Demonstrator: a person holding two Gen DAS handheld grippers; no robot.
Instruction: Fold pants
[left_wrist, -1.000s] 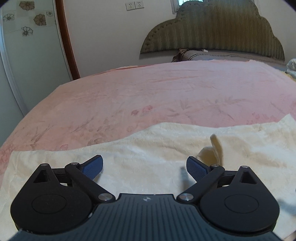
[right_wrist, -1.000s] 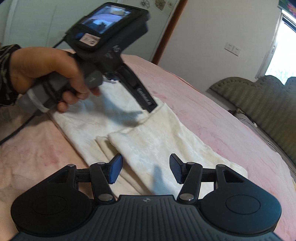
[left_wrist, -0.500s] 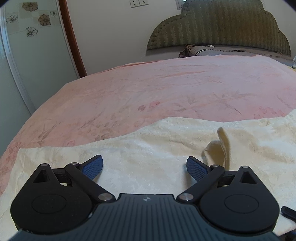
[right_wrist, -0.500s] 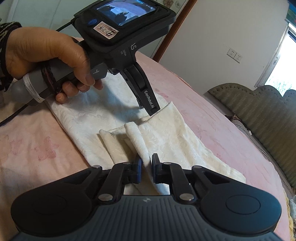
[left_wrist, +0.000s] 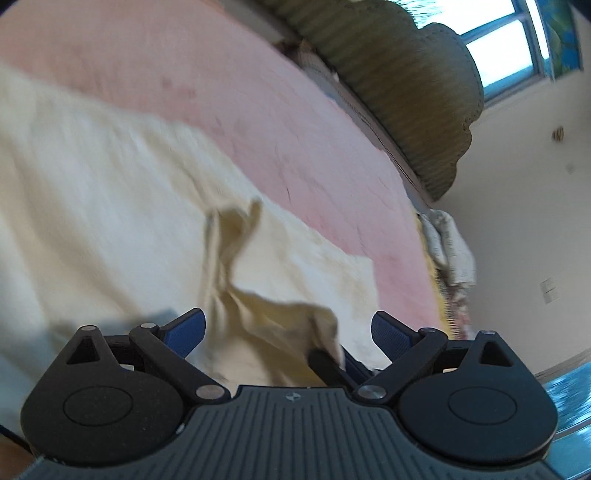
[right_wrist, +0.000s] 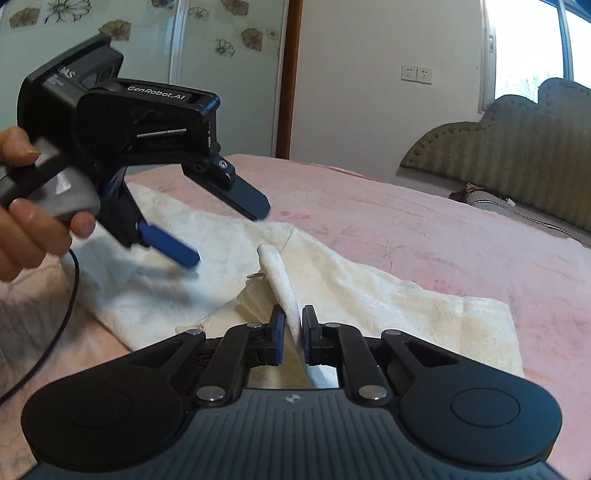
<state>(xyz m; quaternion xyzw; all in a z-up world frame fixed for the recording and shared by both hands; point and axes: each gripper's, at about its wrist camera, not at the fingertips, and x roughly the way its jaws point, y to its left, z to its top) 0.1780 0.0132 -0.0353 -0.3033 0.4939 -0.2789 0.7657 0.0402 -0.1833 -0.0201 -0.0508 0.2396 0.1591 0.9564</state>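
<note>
Right gripper (right_wrist: 293, 332) has its jaws pinched tight on a raised ridge of the cream pants (right_wrist: 388, 295), lifting a little tent of fabric off the pink bedspread (right_wrist: 424, 221). The pants lie spread across the near part of the bed, one end toward the left hand (right_wrist: 26, 218), the other reaching toward the bed's right edge, well short of the headboard (right_wrist: 517, 147). Left gripper (left_wrist: 288, 330) hangs above the cloth with its jaws wide, holding nothing, tilted hard; its own view is blurred. There the lifted pleat rises right between the blue pads (left_wrist: 186, 330), with the right gripper's tips poking in just below.

My read: this is the pickup for a fold, one side secured, the other not yet. To do it well, the left wants to bite the same edge farther along, taking both layers, and close fully before any lift. Then raise both together, level, so the fabric hangs taut between them and lays over square. A shallow pinch would likely slip or grab only the top layer
</note>
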